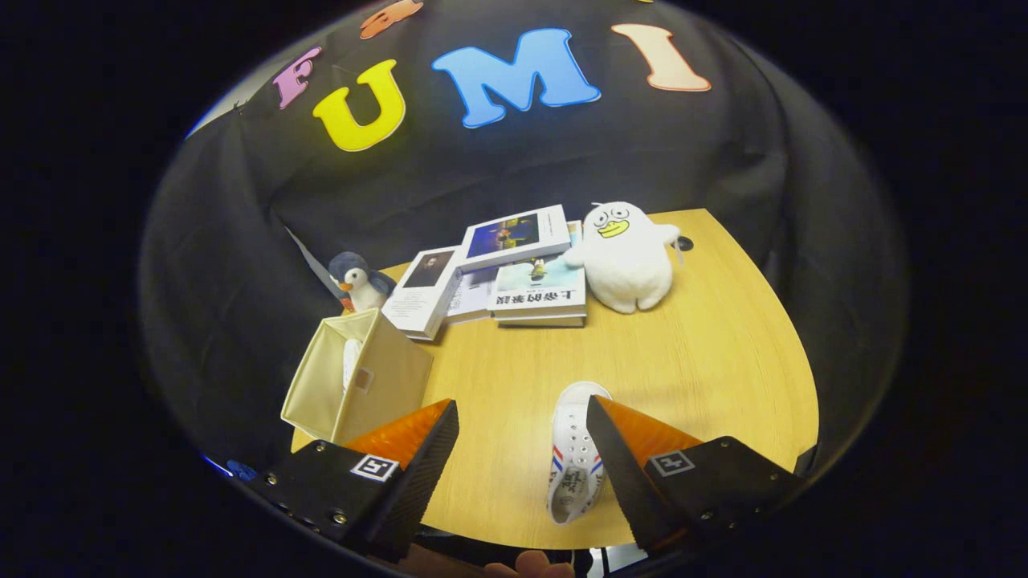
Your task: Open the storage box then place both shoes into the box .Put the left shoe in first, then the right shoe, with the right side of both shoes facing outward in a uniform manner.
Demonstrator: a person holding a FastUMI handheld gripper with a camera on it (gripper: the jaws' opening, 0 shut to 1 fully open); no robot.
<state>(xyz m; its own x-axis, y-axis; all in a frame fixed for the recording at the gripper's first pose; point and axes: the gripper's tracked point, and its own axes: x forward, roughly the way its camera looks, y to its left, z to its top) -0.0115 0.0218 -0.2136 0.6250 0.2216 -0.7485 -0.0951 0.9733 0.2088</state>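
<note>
the tongs (522,437) stand wide apart above the wooden table (707,361), gripping nothing. a white shoe (574,457) lies on the table between the fingers, close against the right one, its heel near the table's near edge. the storage box (361,381), cream fabric, sits open just ahead of the left finger at the table's left edge, with something white inside. bare wood lies between box and shoe. beyond, a pile of books (498,273), a penguin toy (360,285) and a white plush duck (622,257) crowd the far edge.
</note>
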